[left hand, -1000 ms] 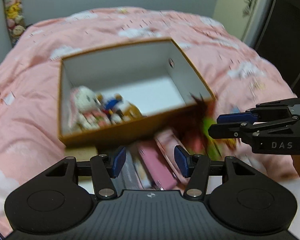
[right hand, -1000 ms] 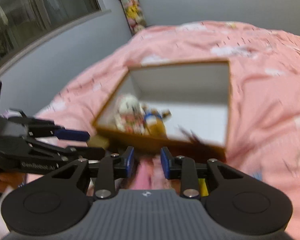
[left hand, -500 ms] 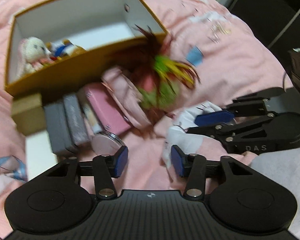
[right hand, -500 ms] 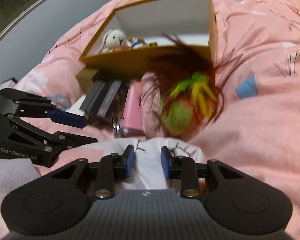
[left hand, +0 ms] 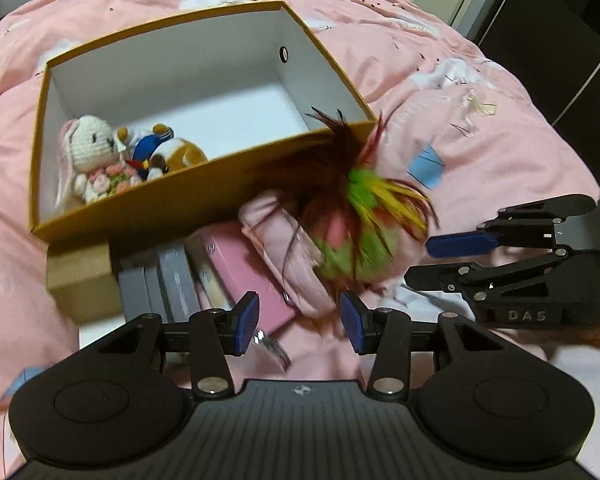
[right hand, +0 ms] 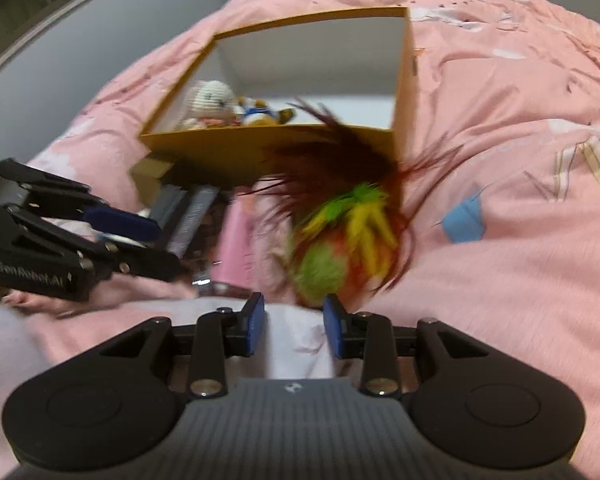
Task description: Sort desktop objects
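Observation:
An open orange box [left hand: 204, 196] [right hand: 260, 148] with a white inside lies on the pink bed. A white crochet bunny [left hand: 90, 148] [right hand: 210, 98] and a small duck plush [left hand: 148, 148] [right hand: 260, 114] sit in its left end. In front of the box lie a feathered green and yellow toy [left hand: 364, 236] [right hand: 340, 248], a pink pouch [left hand: 284, 256], a pink case [left hand: 244, 272] and grey cases [left hand: 160, 288] [right hand: 188, 216]. My left gripper [left hand: 298, 322] is open and empty just short of the pink case. My right gripper [right hand: 294, 330] is open and empty just short of the feathered toy.
A small brown cardboard box [left hand: 82, 276] sits at the orange box's left front corner. A white cloth [right hand: 292, 340] lies under the right gripper. The pink duvet [left hand: 480, 128] spreads all around. A grey wall [right hand: 80, 52] runs along the left of the bed.
Both grippers have tilted down from the box to the pile in front of it, pulled back, then moved in closer. Both stay open and empty.

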Demonstrator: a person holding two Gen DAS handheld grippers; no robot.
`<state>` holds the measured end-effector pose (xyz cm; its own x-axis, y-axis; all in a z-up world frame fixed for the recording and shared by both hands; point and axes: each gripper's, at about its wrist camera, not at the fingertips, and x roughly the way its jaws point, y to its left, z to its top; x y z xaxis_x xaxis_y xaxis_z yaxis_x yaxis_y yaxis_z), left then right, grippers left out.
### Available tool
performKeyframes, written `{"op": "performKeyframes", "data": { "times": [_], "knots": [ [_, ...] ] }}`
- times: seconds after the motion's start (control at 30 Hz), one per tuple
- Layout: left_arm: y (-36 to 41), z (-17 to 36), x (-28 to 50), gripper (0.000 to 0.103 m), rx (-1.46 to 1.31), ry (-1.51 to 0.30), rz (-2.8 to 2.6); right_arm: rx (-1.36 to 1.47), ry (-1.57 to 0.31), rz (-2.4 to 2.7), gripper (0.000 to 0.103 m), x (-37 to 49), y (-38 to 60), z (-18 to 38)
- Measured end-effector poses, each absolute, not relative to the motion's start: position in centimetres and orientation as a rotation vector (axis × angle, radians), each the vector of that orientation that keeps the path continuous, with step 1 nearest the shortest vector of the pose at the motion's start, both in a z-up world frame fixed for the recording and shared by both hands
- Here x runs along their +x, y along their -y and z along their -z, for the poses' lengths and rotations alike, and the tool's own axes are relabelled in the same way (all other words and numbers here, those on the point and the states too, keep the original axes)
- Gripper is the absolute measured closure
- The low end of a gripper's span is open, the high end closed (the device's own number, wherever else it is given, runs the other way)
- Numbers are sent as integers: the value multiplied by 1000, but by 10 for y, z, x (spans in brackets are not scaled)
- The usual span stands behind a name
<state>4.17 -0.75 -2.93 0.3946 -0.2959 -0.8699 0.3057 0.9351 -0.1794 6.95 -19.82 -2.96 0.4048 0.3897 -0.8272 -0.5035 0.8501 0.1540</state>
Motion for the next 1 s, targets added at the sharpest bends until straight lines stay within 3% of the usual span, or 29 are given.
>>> {"op": "performKeyframes", "data": {
  "times": [0.37, 0.53, 0.73, 0.8, 0.87, 1.0],
  "knots": [
    [20, 82, 83, 49, -15, -1179, 384, -169, -1028, -531, 44, 103, 189, 58],
    [18, 98, 92, 50, -63, -1203, 369, -198, -1023, -532, 44, 115, 180, 67],
    [13, 112, 99, 61, -129, -1222, 387, -139, -1054, -578, 44, 129, 182, 81],
    [12, 114, 99, 61, -139, -1221, 391, -108, -1074, -593, 48, 131, 183, 85],
    [11, 113, 97, 63, -152, -1207, 402, -108, -1083, -582, 60, 131, 184, 86],
    [10, 111, 90, 70, -143, -1190, 392, -102, -1061, -577, 74, 125, 185, 81]
  ]
}}
